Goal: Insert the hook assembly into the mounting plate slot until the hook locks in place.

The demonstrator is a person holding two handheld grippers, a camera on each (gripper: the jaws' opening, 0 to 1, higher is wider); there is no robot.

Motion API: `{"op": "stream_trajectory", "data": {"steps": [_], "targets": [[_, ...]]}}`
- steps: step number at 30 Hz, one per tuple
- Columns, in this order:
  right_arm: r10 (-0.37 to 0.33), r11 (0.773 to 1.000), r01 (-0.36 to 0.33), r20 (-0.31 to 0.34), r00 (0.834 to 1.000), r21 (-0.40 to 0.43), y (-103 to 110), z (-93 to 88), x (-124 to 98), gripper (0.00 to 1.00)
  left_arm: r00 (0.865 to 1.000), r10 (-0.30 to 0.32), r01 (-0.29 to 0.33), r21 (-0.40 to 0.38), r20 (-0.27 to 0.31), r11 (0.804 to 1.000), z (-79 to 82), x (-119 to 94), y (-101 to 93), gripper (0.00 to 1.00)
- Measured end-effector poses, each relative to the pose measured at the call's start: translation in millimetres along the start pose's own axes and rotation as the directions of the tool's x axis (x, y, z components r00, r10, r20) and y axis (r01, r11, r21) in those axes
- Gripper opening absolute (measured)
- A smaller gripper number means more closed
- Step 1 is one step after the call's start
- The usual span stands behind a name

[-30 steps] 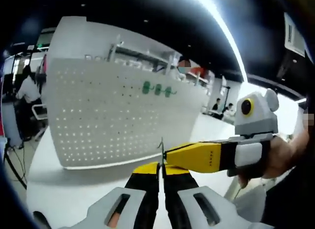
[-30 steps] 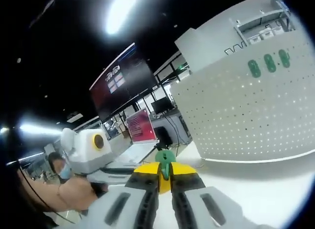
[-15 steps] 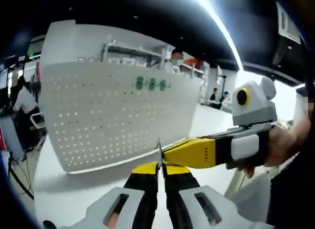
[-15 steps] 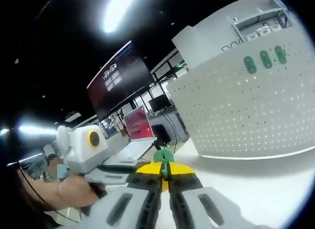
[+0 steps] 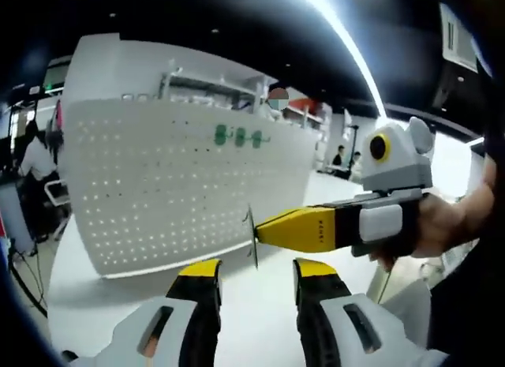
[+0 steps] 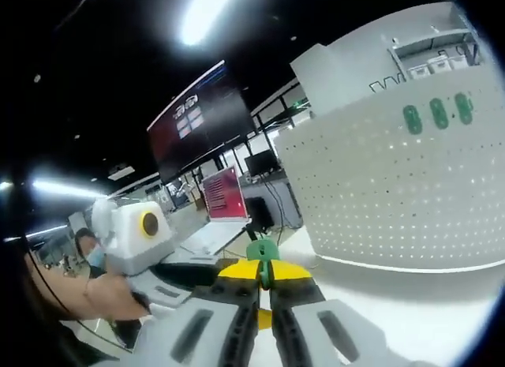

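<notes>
A white pegboard mounting plate (image 5: 173,193) stands upright on the white table, with three green hooks (image 5: 237,136) mounted near its top. In the left gripper view my left gripper (image 5: 256,268) is open, its yellow-tipped jaws spread apart with nothing between them. My right gripper (image 5: 264,229) reaches in from the right, shut on a thin hook assembly (image 5: 251,239) just above that gap. In the right gripper view the green hook assembly (image 6: 262,251) sticks up from my shut right gripper (image 6: 264,271), and the pegboard (image 6: 394,201) stands to the right, some way off.
The white table (image 5: 87,304) runs in front of the pegboard. A person's hand (image 5: 442,225) holds the right gripper. My left gripper (image 6: 197,274) comes in from the left. A red screen (image 6: 223,200) and people at desks are behind.
My left gripper has opened and let go of the hook assembly, which stays in the shut right gripper. Both views have shifted slightly.
</notes>
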State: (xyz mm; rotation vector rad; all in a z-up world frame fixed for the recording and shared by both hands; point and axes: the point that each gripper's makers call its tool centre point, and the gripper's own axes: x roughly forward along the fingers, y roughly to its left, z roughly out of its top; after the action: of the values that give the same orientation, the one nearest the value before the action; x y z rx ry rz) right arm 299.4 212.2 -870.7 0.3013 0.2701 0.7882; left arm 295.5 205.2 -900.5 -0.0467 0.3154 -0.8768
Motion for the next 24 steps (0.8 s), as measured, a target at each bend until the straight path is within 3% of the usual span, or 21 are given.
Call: {"op": "stream_trajectory", "data": {"steps": [8, 14, 24], "targets": [[0.007, 0.999, -0.007, 0.008, 1.0, -0.033, -1.9, 4.5, -3.3, 0.0, 0.999, -0.029, 0.03, -0.023, 0.03, 0.999, 7.5, -0.4, -10.3, 0.72], [-0.007, 0.999, 0.007, 0.013, 1.0, -0.035, -10.6, 6.6, -7.6, 0.0, 0.999, -0.032, 0.033, -0.007, 0.025, 0.999, 7.0, 0.5, -10.6, 0.84], [-0.043, 0.997, 0.044, 0.017, 0.999, -0.062, -23.2, 7.6, -11.1, 0.0, 0.999, -0.031, 0.032, -0.018, 0.024, 0.999, 5.4, 2.8, -11.9, 0.97]]}}
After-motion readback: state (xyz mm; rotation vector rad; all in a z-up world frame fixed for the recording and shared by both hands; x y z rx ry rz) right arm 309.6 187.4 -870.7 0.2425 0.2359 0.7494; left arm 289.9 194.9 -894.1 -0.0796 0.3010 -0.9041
